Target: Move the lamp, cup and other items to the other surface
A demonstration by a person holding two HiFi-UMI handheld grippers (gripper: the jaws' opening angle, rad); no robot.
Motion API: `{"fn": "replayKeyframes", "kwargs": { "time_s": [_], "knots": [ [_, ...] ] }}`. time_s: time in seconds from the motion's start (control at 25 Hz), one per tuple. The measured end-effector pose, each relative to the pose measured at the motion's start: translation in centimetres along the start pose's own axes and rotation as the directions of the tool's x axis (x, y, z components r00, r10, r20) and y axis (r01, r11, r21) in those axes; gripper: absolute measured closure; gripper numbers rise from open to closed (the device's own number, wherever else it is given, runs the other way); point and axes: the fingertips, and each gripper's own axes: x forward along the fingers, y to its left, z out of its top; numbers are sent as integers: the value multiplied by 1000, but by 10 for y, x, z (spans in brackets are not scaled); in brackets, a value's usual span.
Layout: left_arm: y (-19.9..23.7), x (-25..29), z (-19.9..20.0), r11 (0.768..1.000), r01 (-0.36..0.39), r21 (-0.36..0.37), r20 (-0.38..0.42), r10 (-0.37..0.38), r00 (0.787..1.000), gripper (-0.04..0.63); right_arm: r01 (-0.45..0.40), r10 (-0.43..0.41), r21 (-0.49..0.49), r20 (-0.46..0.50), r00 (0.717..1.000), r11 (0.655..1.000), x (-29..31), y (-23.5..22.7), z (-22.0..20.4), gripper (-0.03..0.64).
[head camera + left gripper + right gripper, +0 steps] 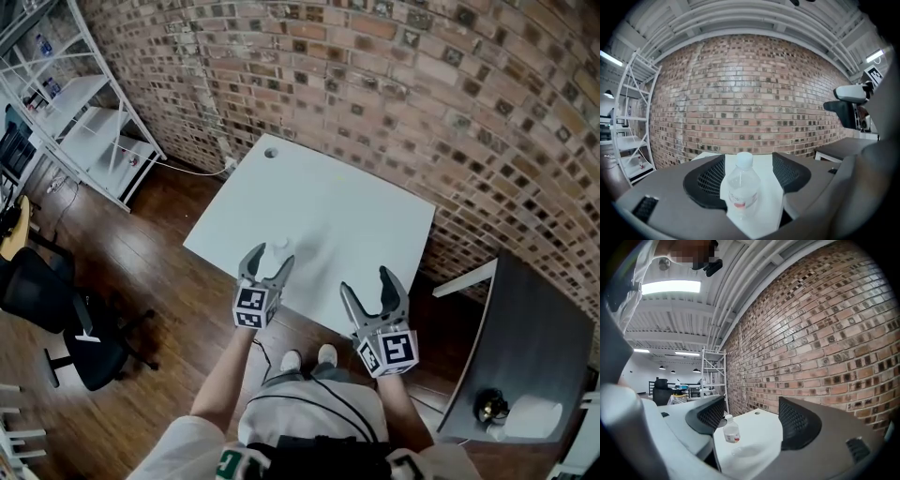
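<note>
Left claw [272, 253] open, jaws apart, not pressing; clear plastic bottle [740, 187] upright between them, on white tabletop [328, 206]. Right claw [366, 281] open too, empty; bottle ahead, to its left.

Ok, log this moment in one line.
left gripper: open, jaws either side of the water bottle, not pressing | right gripper: open, empty | water bottle: upright on white table

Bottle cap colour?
White cap on a clear bottle. Shows best in the left gripper view.
</note>
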Motion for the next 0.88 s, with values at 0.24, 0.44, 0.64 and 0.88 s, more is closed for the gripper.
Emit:
{"fn": "replayKeyframes", "kwargs": {
  "time_s": [0.24,0.44,0.64,0.88],
  "knots": [
    [-12,-49,30,999,-10,-40,74,13,997,244,30,-30,0,20,999,1000,-8,5,-1,244],
    [-18,-92,66,996,-47,-77,163,59,985,244,78,-77,1,44,996,997,-13,8,-3,244],
    [-20,-127,100,995,-65,-80,248,83,965,245,125,-124,-3,87,989,992,-18,17,-2,244],
    [-20,-150,107,992,-64,-108,266,90,960,249,118,-118,-3,93,989,993,-22,32,3,244]
  ]
}}
